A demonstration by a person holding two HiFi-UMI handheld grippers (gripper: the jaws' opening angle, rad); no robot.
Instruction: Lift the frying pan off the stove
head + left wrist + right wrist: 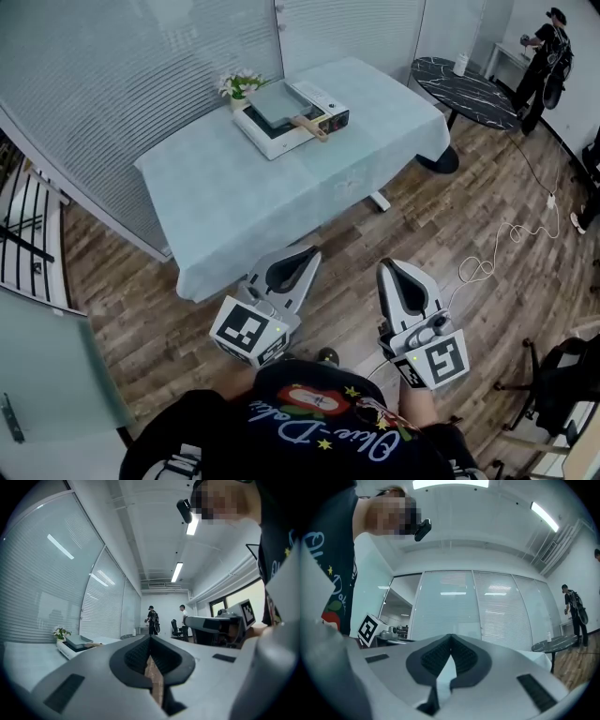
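Note:
A grey square frying pan (277, 101) with a wooden handle (310, 127) sits on a white portable stove (292, 124) at the far side of the table with the pale blue cloth (244, 197). In the left gripper view, the pan (78, 641) and stove (69, 650) lie small and far off at the left. My left gripper (308, 251) (150, 638) is shut and empty, held over the floor in front of the table. My right gripper (386, 266) (450, 637) is beside it, also shut and empty. Both are far from the pan.
A small pot of white flowers (239, 84) stands behind the stove. A round black table (466, 91) is at the back right, with a person (547, 54) beyond it. A white cable (497, 248) trails over the wooden floor. Blinds (112, 84) cover the wall behind the table.

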